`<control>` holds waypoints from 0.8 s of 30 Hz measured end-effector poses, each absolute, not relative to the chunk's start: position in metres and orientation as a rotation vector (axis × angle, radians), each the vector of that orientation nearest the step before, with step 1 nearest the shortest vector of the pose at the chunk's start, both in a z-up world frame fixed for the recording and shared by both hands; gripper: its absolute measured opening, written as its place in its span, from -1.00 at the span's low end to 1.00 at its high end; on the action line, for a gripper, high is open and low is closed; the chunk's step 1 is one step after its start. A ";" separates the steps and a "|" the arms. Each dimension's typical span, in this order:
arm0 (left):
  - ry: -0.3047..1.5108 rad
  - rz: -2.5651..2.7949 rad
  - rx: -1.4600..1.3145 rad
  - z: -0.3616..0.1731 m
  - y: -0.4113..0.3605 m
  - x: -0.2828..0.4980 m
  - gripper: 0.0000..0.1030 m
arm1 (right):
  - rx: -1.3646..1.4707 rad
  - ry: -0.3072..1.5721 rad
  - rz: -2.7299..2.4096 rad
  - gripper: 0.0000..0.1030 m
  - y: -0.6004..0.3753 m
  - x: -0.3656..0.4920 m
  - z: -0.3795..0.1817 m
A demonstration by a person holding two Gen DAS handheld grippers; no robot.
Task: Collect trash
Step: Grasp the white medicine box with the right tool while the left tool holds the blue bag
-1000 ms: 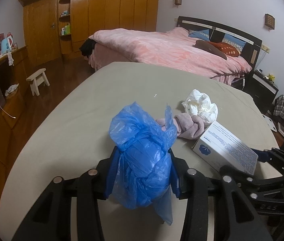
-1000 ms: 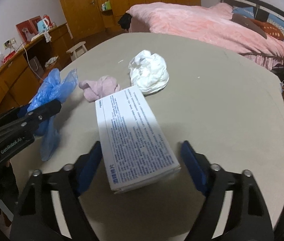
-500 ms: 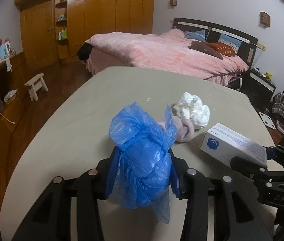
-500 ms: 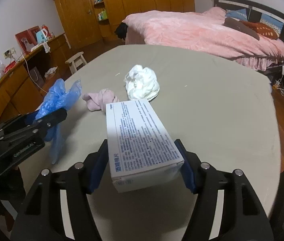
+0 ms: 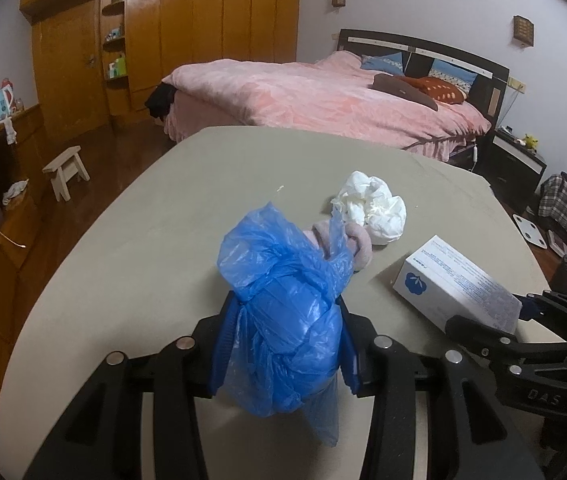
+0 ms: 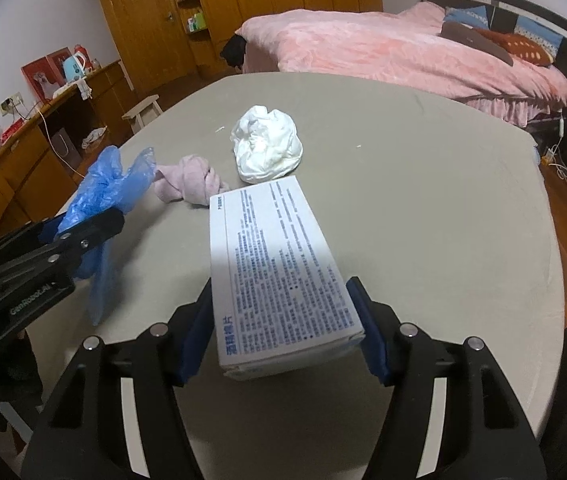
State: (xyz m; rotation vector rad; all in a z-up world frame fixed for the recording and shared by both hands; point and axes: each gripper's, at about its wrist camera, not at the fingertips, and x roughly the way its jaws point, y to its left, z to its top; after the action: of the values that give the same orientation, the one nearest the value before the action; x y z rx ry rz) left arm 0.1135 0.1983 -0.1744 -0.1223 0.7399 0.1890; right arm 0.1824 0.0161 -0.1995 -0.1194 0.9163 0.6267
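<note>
A: How many pieces of trash does one count here?

B: Four. One blue plastic bag (image 5: 287, 320), one white box (image 6: 279, 276), one crumpled white paper wad (image 6: 267, 150) and one pink cloth knot (image 6: 189, 182). Two are in the claws and two lie on the table (image 6: 423, 184).

A: What does the left gripper (image 5: 285, 354) hold?

B: It is clenched on the blue plastic bag. The two blue pads (image 5: 223, 344) press the bunched bag from both sides, and a loose tail of plastic hangs down below the fingers. In the right wrist view the same bag (image 6: 111, 188) shows at the left, above the table edge.

A: And the right gripper (image 6: 283, 330)?

B: It grasps the white box. One pad (image 6: 197, 336) lies against each long side, and the printed face of the box looks up. In the left wrist view the box (image 5: 455, 280) has one blue cloud-like mark on its end and is at the right, near the table edge.

A: Where are the two others?

B: The paper wad and the pink cloth knot lie on the table, just beside each other, beyond the box. The wad is farther, the knot more to the left.

A: What stands behind?

B: One bed (image 5: 323, 96) with a pink cover, one wooden wardrobe (image 5: 163, 36) and one small stool (image 5: 67, 172).
</note>
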 end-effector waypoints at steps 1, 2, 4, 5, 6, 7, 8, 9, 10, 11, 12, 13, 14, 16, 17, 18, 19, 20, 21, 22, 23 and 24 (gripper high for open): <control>0.741 0.189 -0.124 -0.174 0.198 0.115 -0.14 | -0.119 0.924 0.628 0.22 0.017 0.184 -0.201; 0.742 0.189 -0.127 -0.174 0.198 0.116 -0.14 | -0.116 0.930 0.629 0.25 0.018 0.185 -0.203; 0.742 0.187 -0.129 -0.175 0.198 0.115 -0.14 | -0.114 0.932 0.629 0.34 0.019 0.186 -0.204; 0.742 0.186 -0.129 -0.175 0.198 0.115 -0.14 | -0.117 0.932 0.628 0.36 0.020 0.186 -0.204; 0.742 0.186 -0.129 -0.175 0.198 0.116 -0.14 | -0.120 0.931 0.627 0.36 0.021 0.187 -0.205; 0.742 0.186 -0.130 -0.175 0.198 0.115 -0.14 | -0.122 0.932 0.626 0.36 0.023 0.187 -0.205; 0.742 0.187 -0.130 -0.175 0.198 0.115 -0.14 | -0.122 0.931 0.628 0.26 0.023 0.188 -0.205; 0.741 0.187 -0.129 -0.175 0.198 0.115 -0.14 | -0.120 0.930 0.632 0.17 0.023 0.188 -0.204; 0.739 0.187 -0.130 -0.175 0.198 0.115 -0.14 | -0.118 0.928 0.632 0.17 0.022 0.188 -0.204; 0.737 0.187 -0.130 -0.174 0.197 0.115 -0.14 | -0.117 0.926 0.629 0.16 0.021 0.187 -0.203; 0.735 0.187 -0.129 -0.174 0.197 0.114 -0.14 | -0.117 0.917 0.623 0.15 0.020 0.186 -0.201; 0.732 0.186 -0.127 -0.173 0.196 0.114 -0.14 | -0.114 0.906 0.619 0.14 0.018 0.185 -0.198; 0.728 0.185 -0.125 -0.172 0.195 0.113 -0.14 | -0.111 0.898 0.617 0.13 0.018 0.184 -0.196; 0.721 0.180 -0.125 -0.169 0.194 0.112 -0.14 | -0.098 0.880 0.612 0.11 0.014 0.182 -0.188; 0.716 0.176 -0.124 -0.166 0.192 0.111 -0.14 | -0.091 0.873 0.609 0.10 0.011 0.182 -0.184; 0.709 0.172 -0.123 -0.163 0.190 0.111 -0.14 | -0.086 0.866 0.606 0.09 0.009 0.182 -0.180; 0.702 0.168 -0.121 -0.161 0.188 0.109 -0.14 | -0.080 0.852 0.603 0.08 0.005 0.180 -0.174; 0.695 0.163 -0.120 -0.158 0.186 0.109 -0.14 | -0.078 0.847 0.601 0.07 0.003 0.180 -0.171; 0.687 0.157 -0.117 -0.154 0.183 0.108 -0.14 | -0.070 0.836 0.598 0.07 -0.002 0.179 -0.165; 0.680 0.150 -0.114 -0.150 0.179 0.108 -0.14 | -0.064 0.828 0.597 0.07 -0.005 0.178 -0.161; 0.674 0.144 -0.112 -0.147 0.176 0.108 -0.14 | -0.061 0.823 0.596 0.07 -0.007 0.178 -0.158; 0.667 0.137 -0.110 -0.143 0.172 0.108 -0.14 | -0.055 0.811 0.594 0.07 -0.012 0.176 -0.152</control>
State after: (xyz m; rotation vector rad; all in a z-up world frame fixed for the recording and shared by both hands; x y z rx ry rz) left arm 0.1079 0.1720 -0.1429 -0.1098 0.6665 0.1367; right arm 0.1763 -0.0120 -0.1522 -0.0553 0.8109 0.5937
